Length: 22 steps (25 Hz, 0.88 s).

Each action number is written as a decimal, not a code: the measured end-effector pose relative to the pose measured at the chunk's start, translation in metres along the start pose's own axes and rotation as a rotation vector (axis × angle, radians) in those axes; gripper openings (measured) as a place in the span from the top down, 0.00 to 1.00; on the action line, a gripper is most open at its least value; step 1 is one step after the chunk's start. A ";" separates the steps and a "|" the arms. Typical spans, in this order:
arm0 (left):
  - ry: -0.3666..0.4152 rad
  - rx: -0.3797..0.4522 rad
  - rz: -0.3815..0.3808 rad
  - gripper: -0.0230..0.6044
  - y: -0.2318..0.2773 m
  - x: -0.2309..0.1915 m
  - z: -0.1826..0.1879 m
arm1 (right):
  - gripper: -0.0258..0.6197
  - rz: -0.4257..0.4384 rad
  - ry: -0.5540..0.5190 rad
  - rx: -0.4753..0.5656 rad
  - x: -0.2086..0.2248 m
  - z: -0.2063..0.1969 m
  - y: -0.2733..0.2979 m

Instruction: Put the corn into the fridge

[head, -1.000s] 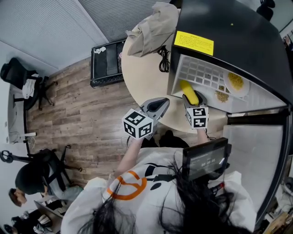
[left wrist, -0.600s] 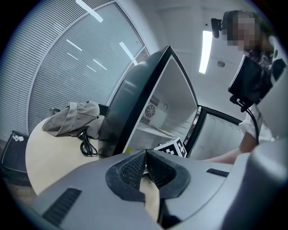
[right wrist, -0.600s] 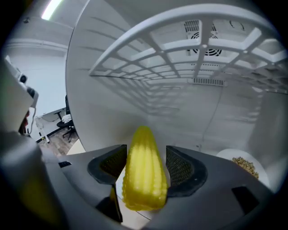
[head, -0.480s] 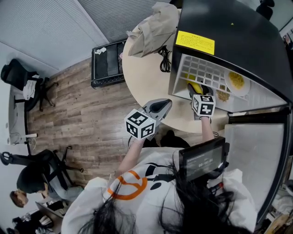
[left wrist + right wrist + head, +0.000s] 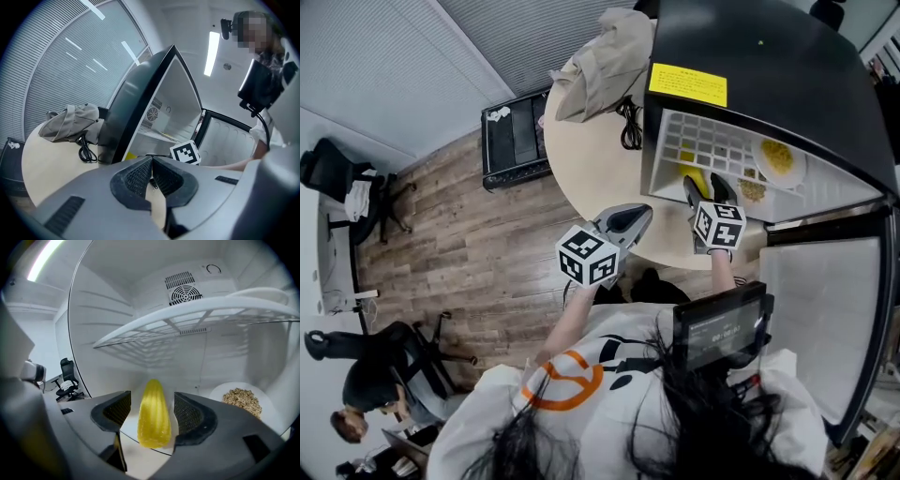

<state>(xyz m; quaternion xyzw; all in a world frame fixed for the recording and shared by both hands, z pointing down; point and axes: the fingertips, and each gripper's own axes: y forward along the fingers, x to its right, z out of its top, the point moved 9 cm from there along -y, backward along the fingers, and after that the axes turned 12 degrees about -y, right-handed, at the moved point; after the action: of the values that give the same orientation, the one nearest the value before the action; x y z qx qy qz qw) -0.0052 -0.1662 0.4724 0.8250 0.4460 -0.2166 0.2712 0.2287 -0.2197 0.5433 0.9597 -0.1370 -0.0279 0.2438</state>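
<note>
The yellow corn cob [image 5: 153, 413] lies on the glass bottom shelf inside the open black fridge [image 5: 769, 75], under a white wire rack [image 5: 187, 319]. My right gripper [image 5: 152, 411] reaches into the fridge with its jaws spread on either side of the cob, and neither pad presses on it. In the head view the corn [image 5: 696, 178] shows just beyond the right gripper [image 5: 706, 187]. My left gripper [image 5: 628, 217] hovers over the round table's near edge, shut and empty; in its own view the left gripper [image 5: 151, 171] points toward the fridge.
A plate of brown grains [image 5: 239, 399] sits on the same shelf, right of the corn. Another plate of yellow food [image 5: 778, 159] rests higher up. The fridge door [image 5: 811, 319] hangs open at right. A beige bag [image 5: 600, 56] and black cable [image 5: 630, 127] lie on the table [image 5: 591, 159].
My right gripper has carried the corn farther into the fridge and rolled, and its jaws have spread off the cob, which now lies on the shelf. The left gripper has stayed put.
</note>
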 end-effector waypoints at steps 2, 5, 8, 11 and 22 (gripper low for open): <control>0.000 -0.006 -0.008 0.94 0.000 -0.001 0.000 | 0.53 -0.009 0.011 0.014 -0.002 0.002 -0.007; 0.003 -0.013 -0.018 0.94 0.001 -0.003 0.001 | 0.53 -0.012 0.034 0.030 -0.005 0.003 -0.018; 0.000 -0.017 -0.036 0.94 0.001 -0.005 0.003 | 0.53 -0.008 0.068 0.058 -0.009 0.005 -0.029; 0.000 -0.029 -0.052 0.94 0.002 -0.006 0.004 | 0.53 -0.006 0.086 0.082 -0.014 0.009 -0.039; 0.018 -0.075 -0.130 0.94 -0.001 -0.012 0.010 | 0.77 -0.062 0.124 0.156 -0.042 0.024 -0.065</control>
<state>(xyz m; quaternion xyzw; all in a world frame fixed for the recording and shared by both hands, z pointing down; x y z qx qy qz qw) -0.0134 -0.1802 0.4720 0.7854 0.5090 -0.2093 0.2834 0.2017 -0.1647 0.4910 0.9794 -0.0937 0.0349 0.1752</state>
